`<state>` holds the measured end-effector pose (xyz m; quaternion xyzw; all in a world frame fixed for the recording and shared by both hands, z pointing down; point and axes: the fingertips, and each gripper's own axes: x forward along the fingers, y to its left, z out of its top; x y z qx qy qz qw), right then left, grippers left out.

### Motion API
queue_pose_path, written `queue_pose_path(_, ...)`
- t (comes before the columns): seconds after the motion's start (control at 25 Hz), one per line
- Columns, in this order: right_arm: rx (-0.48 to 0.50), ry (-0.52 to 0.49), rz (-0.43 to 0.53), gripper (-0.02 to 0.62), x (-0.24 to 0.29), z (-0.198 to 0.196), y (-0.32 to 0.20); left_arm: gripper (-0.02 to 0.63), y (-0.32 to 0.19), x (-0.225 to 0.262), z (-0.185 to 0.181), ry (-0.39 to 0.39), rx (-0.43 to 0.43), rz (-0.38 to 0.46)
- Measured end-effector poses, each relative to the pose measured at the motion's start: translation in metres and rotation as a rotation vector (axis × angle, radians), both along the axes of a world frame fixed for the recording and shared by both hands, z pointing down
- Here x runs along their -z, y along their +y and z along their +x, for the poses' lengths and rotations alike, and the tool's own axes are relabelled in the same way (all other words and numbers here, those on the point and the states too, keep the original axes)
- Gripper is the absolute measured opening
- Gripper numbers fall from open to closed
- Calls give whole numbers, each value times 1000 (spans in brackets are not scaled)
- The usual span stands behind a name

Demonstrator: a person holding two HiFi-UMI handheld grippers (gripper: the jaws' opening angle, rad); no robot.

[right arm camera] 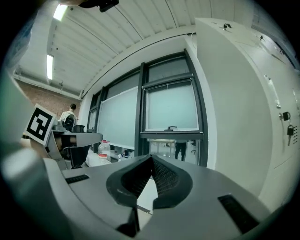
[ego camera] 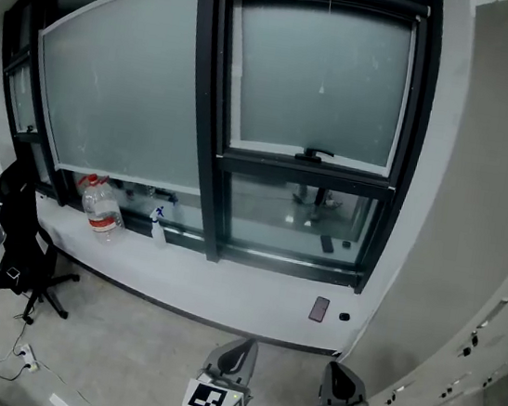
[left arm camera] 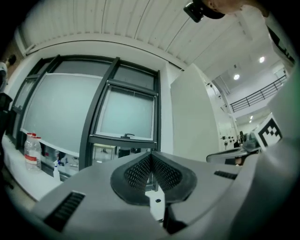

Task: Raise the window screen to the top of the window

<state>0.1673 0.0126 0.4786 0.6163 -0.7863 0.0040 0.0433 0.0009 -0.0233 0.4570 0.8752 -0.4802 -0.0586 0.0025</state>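
Left hand-held gripper (ego camera: 240,355) and right hand-held gripper (ego camera: 342,380) appear side by side at the bottom edge of the head view, both low, well apart from the window and pointing toward it. The grey translucent window screen in a pale frame (ego camera: 319,75) covers the upper section of the dark-framed window. Its bottom edge, carrying a small black handle (ego camera: 315,155), lies at the dark cross-rail, with a clear pane below. On the white window sill (ego camera: 251,291) lie a dark flat phone (ego camera: 319,309), a clear plastic water bottle with a red label (ego camera: 101,207) and a small white spray bottle (ego camera: 157,224). A black office chair (ego camera: 14,239) stands on the floor at left.

Left gripper view: the left hand-held gripper (left arm camera: 151,157) has its ribbed black pads pressed together at the tips, nothing between them. The window screen (left arm camera: 126,115) and its handle (left arm camera: 127,136) sit beyond, untouched.

Right gripper view: the right hand-held gripper (right arm camera: 151,158) is likewise closed tip to tip and empty. The window screen (right arm camera: 171,110) stands ahead, handle (right arm camera: 171,127) at its lower edge.
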Motion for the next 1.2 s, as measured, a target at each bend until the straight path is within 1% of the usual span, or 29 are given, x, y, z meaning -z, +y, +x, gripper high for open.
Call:
queue_pose_path(0.16, -15, -2, 46, 6, 6, -43, 60, 4, 70, 0, -49, 44, 17, 8)
queue_pose_path(0.24, -27, -29, 54, 8, 6, -65, 95, 5, 109, -1, -68, 48, 11, 13)
queue_pose_path(0.32, -34, -35, 56, 8, 3, -88, 134, 5, 149, -5, -83, 48, 3, 4)
queue_pose_path(0.48, -47, -24, 51, 7, -2, -124, 217, 5, 227, -18, -100, 48, -18, -41)
queue_pose_path(0.56, -46, -33, 51, 8, 1, -138, 249, 5, 259, -22, -107, 57, -26, -63)
queue_pose_path(0.64, -40, -35, 63, 7, 8, -150, 275, 3, 287, -23, -111, 54, -40, -66)
queue_pose_path(0.72, -41, -33, 75, 7, 14, -154, 296, 5, 309, -23, -112, 47, -47, -62)
queue_pose_path(0.84, -44, -37, 83, 8, 19, -154, 320, 5, 332, -24, -112, 61, -46, -74)
queue_pose_path(1.04, -47, -4, 81, 6, 23, -146, 352, 5, 360, -21, -101, 47, -49, -80)
queue_pose_path(1.2, -48, -12, 88, 6, 26, -139, 372, 5, 379, -12, -94, 36, -51, -60)
